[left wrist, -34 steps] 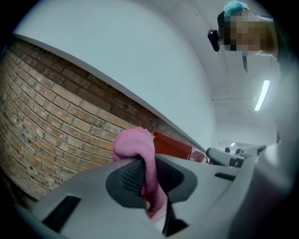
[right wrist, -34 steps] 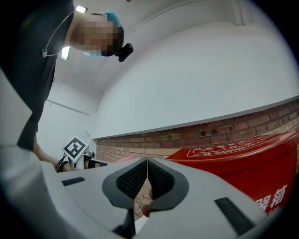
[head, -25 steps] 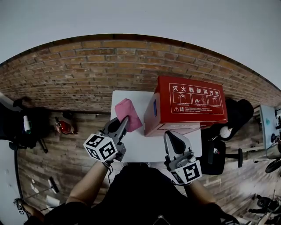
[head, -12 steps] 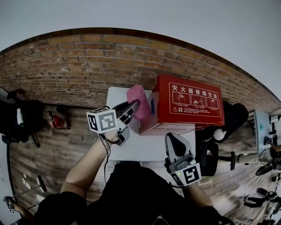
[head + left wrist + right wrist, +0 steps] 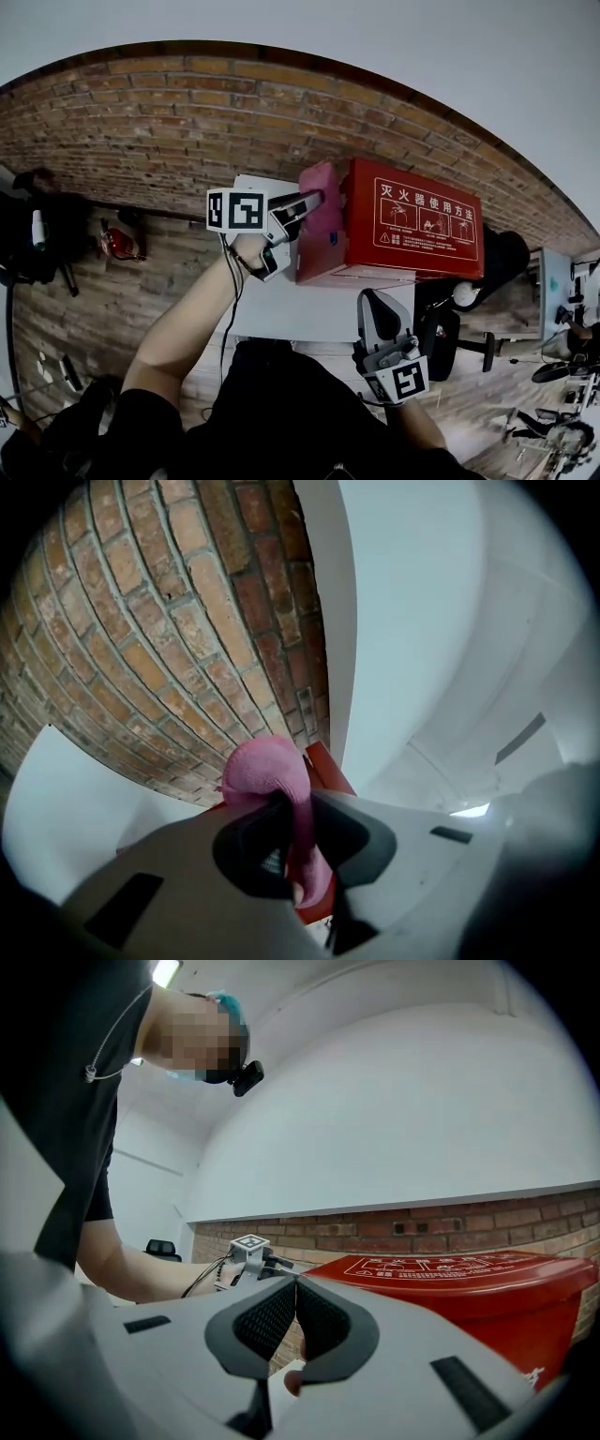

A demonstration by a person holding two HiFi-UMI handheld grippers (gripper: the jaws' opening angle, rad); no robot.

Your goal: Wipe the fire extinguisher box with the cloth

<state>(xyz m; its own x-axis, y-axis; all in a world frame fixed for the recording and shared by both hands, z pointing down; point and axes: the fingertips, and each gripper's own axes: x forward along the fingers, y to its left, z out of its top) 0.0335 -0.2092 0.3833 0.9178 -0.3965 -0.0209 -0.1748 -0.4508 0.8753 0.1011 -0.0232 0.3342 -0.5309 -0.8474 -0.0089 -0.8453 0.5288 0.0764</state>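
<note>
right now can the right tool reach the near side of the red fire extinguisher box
Probably yes. The right tool, shut and empty, hangs in front of the red fire extinguisher box with only white table between. The left tool holds the pink cloth at the box's left end, clear of that path.

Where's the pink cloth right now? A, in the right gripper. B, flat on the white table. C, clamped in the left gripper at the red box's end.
C: the left gripper pinches the pink cloth at the red box, left end.
</note>
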